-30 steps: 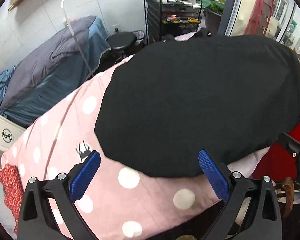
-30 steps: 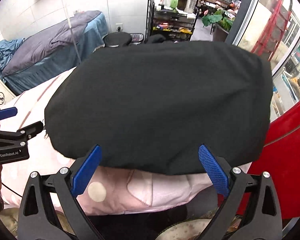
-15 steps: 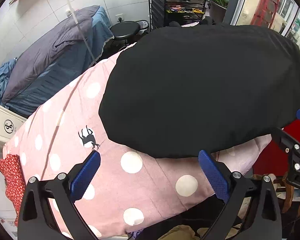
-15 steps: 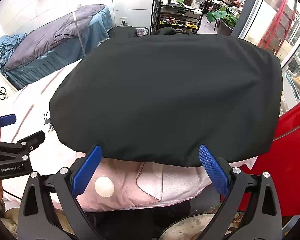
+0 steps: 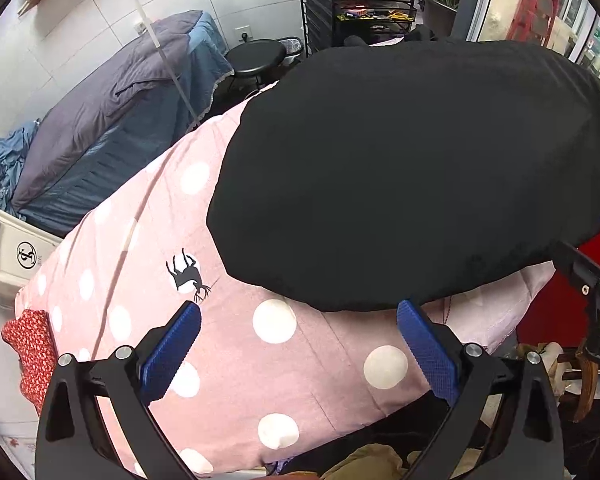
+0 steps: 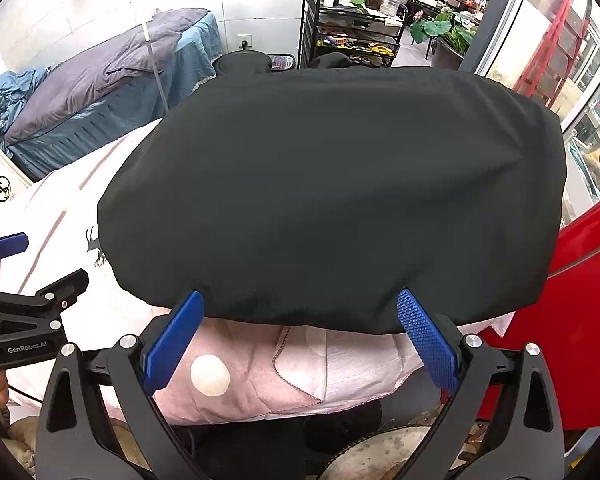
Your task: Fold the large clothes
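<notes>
One black garment (image 6: 332, 192) lay folded flat on the pink polka-dot sheet (image 5: 236, 360), its near edge just ahead of both claws. There were two claws, each with two blue pads. The left claw (image 5: 298, 344) was spread wide and held nothing, poised above the sheet. The right claw (image 6: 300, 340) was spread just as wide, empty too, its pad tips right at the garment's hem; I couldn't tell if they touched. The garment's far edge hid part of one black stool (image 5: 256, 54). One wire rack (image 6: 352, 36) stood behind.
</notes>
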A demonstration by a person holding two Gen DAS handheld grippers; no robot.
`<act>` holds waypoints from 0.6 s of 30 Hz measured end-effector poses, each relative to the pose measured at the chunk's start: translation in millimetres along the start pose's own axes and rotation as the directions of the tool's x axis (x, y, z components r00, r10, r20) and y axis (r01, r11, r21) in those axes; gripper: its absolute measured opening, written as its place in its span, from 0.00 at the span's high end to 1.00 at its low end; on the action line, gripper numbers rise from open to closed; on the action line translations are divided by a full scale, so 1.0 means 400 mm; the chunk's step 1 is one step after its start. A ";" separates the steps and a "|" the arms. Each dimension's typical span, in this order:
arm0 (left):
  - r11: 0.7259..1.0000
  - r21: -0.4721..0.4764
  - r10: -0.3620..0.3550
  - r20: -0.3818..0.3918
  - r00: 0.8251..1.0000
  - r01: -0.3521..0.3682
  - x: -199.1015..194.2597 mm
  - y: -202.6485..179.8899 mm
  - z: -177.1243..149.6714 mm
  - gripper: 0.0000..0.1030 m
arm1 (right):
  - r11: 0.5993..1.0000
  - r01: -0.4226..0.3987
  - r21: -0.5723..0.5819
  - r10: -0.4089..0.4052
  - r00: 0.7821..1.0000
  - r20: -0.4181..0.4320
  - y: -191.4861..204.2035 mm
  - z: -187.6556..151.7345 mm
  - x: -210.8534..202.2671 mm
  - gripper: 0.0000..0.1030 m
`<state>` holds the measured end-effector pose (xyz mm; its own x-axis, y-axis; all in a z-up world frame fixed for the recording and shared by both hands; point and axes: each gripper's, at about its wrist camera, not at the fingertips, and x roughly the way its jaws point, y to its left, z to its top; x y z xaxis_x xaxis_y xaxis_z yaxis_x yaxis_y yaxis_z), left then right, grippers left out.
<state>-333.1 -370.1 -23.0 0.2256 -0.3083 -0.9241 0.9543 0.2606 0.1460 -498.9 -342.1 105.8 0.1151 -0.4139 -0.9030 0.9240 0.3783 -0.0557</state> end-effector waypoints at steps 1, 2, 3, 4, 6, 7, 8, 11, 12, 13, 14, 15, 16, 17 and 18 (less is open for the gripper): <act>1.000 0.000 -0.001 -0.001 1.000 0.001 0.000 0.000 0.001 0.06 | 1.000 0.000 0.001 0.000 1.000 -0.001 -0.001 0.000 0.001 0.07; 1.000 0.000 0.000 -0.003 1.000 0.000 0.001 0.000 0.001 0.06 | 1.000 0.000 0.002 0.000 1.000 -0.001 -0.001 0.000 0.001 0.07; 1.000 -0.001 0.001 -0.004 1.000 -0.001 0.001 -0.001 0.001 0.06 | 1.000 0.000 0.002 0.000 1.000 -0.001 -0.001 0.002 0.001 0.07; 1.000 -0.002 0.001 -0.005 1.000 -0.001 0.001 -0.002 0.002 0.06 | 1.000 0.001 0.002 -0.001 1.000 -0.001 -0.002 0.003 0.001 0.07; 1.000 -0.004 -0.002 -0.007 1.000 0.002 0.001 -0.002 0.003 0.06 | 1.000 -0.001 0.003 0.001 1.000 -0.002 -0.001 0.003 0.000 0.07; 1.000 -0.006 -0.003 -0.007 1.000 0.003 0.000 -0.001 0.003 0.06 | 1.000 -0.001 0.004 0.001 1.000 -0.002 0.000 0.002 0.000 0.07; 1.000 -0.007 -0.002 -0.007 1.000 0.002 0.000 0.001 0.003 0.06 | 1.000 0.000 0.004 0.000 1.000 -0.003 0.000 0.002 0.000 0.07; 1.000 -0.009 0.000 -0.009 1.000 0.000 0.002 0.001 0.003 0.06 | 1.000 0.000 0.007 0.000 1.000 -0.004 0.000 0.001 -0.002 0.07; 1.000 -0.010 0.000 -0.010 1.000 0.000 0.002 0.001 0.004 0.06 | 1.000 0.000 0.008 0.000 1.000 -0.004 0.000 0.001 -0.003 0.07; 1.000 -0.011 -0.001 -0.011 1.000 0.001 0.003 0.001 0.005 0.06 | 1.000 -0.001 0.009 0.001 1.000 -0.005 0.000 0.001 -0.003 0.07; 1.000 -0.011 -0.002 -0.012 1.000 0.002 0.003 0.002 0.006 0.06 | 1.000 -0.001 0.010 0.001 1.000 -0.005 0.002 -0.001 -0.003 0.07; 1.000 -0.011 -0.001 -0.012 1.000 0.001 0.002 0.001 0.006 0.06 | 1.000 -0.001 0.011 0.001 1.000 -0.005 0.002 -0.002 -0.003 0.07; 1.000 -0.011 0.000 -0.012 1.000 0.000 0.003 0.000 0.007 0.06 | 1.000 -0.002 0.012 0.002 1.000 -0.004 0.002 -0.002 -0.002 0.07; 1.000 -0.010 0.000 -0.012 1.000 0.000 0.003 0.000 0.007 0.06 | 1.000 -0.003 0.013 0.003 1.000 -0.005 0.002 -0.003 -0.001 0.07; 1.000 -0.010 -0.001 -0.014 1.000 0.001 0.003 0.000 0.007 0.06 | 1.000 -0.004 0.013 0.004 1.000 -0.006 0.002 -0.002 -0.001 0.07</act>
<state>-332.4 -373.2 -23.2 0.2215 -0.2963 -0.9291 0.9527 0.2692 0.1413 -498.3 -340.9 105.6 0.1169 -0.4075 -0.9057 0.9282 0.3693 -0.0463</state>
